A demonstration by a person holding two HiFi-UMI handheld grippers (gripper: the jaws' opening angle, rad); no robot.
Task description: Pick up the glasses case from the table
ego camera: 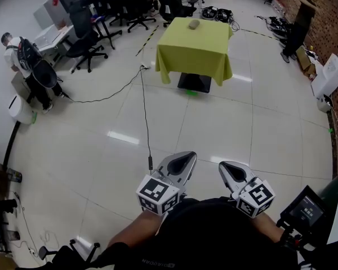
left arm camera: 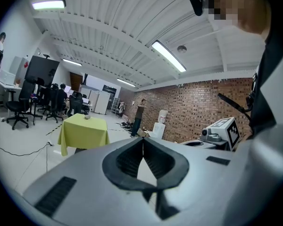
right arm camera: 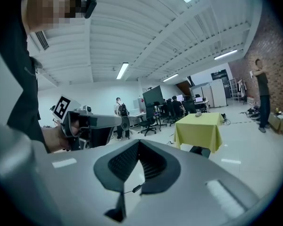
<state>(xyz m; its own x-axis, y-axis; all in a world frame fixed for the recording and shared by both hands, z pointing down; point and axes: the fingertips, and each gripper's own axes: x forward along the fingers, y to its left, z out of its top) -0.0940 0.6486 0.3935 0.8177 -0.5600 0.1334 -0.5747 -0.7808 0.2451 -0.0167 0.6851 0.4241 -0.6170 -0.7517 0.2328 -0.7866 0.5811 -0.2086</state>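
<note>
Far over tiled floor (ego camera: 214, 128), yellow-cloth table (ego camera: 196, 52) w/ glasses case (ego camera: 194, 23), long axis approx. left-right, ends not distinguishable. Left gripper (ego camera: 183, 161) and right gripper (ego camera: 232, 172) closed, empty.

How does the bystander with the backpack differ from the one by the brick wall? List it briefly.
The backpack bystander stands at the head view's left, by the desks; the brick-wall bystander stands at its right. The first wears a light top and a backpack; the second wears dark clothes, no backpack showing. Both stand upright on the floor.
</note>
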